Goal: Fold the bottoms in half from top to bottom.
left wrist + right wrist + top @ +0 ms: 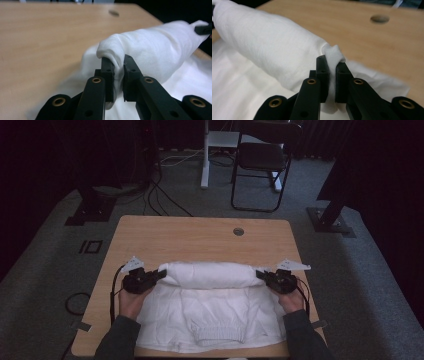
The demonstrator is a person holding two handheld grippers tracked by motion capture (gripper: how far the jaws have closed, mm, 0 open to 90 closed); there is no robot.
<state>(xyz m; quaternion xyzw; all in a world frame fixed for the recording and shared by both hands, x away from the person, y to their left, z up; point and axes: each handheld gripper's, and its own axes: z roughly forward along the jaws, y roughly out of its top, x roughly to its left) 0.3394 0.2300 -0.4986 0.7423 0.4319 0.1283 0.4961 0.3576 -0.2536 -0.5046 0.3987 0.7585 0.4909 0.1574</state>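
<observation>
A white garment (210, 312) lies spread on the near half of the wooden table (200, 237), its ribbed collar toward the front edge. Its far edge is folded back into a puffy roll (207, 274) that runs left to right. My left gripper (161, 273) is shut on the roll's left end, and in the left gripper view the white garment (150, 50) is pinched between the jaws of the left gripper (118, 62). My right gripper (260, 274) is shut on the roll's right end; in the right gripper view a tuft of the white garment (333, 52) pokes up from the right gripper (331, 65).
A round cable hole (238, 231) sits in the far right part of the table. Bare wood lies beyond the roll. A black folding chair (262, 160) and a white desk leg (204, 155) stand on the grey carpet behind, with cables on the floor.
</observation>
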